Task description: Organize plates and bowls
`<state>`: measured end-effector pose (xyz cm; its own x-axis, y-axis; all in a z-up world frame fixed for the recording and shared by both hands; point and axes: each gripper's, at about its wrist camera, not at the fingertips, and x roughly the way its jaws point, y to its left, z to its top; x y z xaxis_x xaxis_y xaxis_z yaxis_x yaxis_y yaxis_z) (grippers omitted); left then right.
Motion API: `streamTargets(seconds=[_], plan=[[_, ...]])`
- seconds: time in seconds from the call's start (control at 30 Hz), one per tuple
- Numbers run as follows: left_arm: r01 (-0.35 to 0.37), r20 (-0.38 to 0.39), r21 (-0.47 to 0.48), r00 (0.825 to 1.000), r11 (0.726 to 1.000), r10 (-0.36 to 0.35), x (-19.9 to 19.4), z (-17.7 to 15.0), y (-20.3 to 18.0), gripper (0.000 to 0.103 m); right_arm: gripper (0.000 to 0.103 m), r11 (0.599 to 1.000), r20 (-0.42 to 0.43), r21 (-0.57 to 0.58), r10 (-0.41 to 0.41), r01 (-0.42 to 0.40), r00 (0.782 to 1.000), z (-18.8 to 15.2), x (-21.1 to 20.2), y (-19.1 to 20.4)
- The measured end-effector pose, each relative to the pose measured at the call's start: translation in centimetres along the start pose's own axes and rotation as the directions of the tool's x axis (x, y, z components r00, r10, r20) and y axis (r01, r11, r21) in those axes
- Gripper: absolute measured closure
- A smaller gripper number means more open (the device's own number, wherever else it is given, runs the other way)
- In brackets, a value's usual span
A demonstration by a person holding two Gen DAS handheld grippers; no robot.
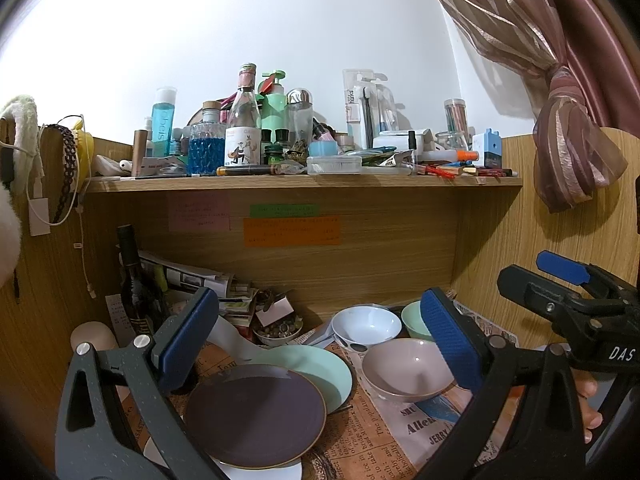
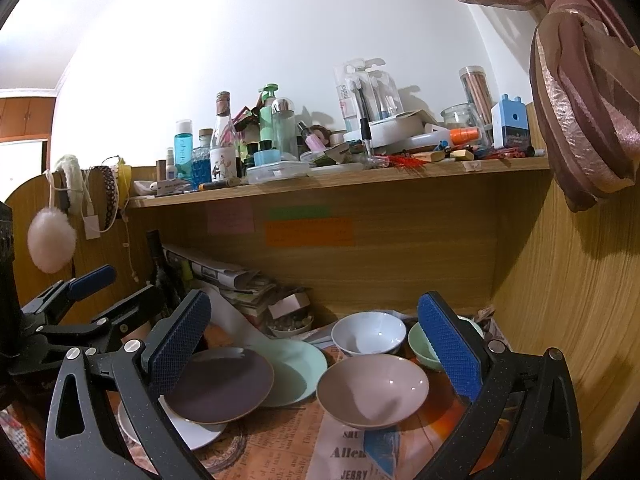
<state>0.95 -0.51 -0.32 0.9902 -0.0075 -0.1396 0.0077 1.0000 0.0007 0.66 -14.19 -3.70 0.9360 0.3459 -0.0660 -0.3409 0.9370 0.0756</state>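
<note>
White wall (image 1: 280, 20), wood-grain desk (image 1: 520, 280) alcove, cluttered shelf (image 1: 304, 182) above, mauve curtain (image 1: 520, 20) tied at right, bright overhead light.

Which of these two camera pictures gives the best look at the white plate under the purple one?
The right wrist view. There the white plate shows a broad curved rim poking out beneath the purple plate, beside the open left jaws. In the left wrist view, only thin slivers of the white plate peek out at the bottom edge, mostly hidden by the purple plate.

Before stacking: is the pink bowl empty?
Empty. The pink bowl stands upright and its bare inside shows only a light glint.
</note>
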Motion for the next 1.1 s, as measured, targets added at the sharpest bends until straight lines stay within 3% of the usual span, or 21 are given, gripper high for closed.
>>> streamTargets(seconds=[0.83, 1.1], plan=[[-0.002, -0.025, -0.007, 1.000, 1.000, 0.002, 1.1, -0.4, 0.6, 0.000, 0.000, 1.000, 0.004, 0.014, -0.009, 0.009, 1.000, -0.5, 0.6, -0.1], [-0.040, -0.139, -0.028, 0.990, 0.999, 0.036, 3.6, -2.5, 3.8, 0.000, 0.000, 1.000, -0.105, 0.003, 0.019, -0.019, 0.994, -2.5, 4.5, 0.5]])
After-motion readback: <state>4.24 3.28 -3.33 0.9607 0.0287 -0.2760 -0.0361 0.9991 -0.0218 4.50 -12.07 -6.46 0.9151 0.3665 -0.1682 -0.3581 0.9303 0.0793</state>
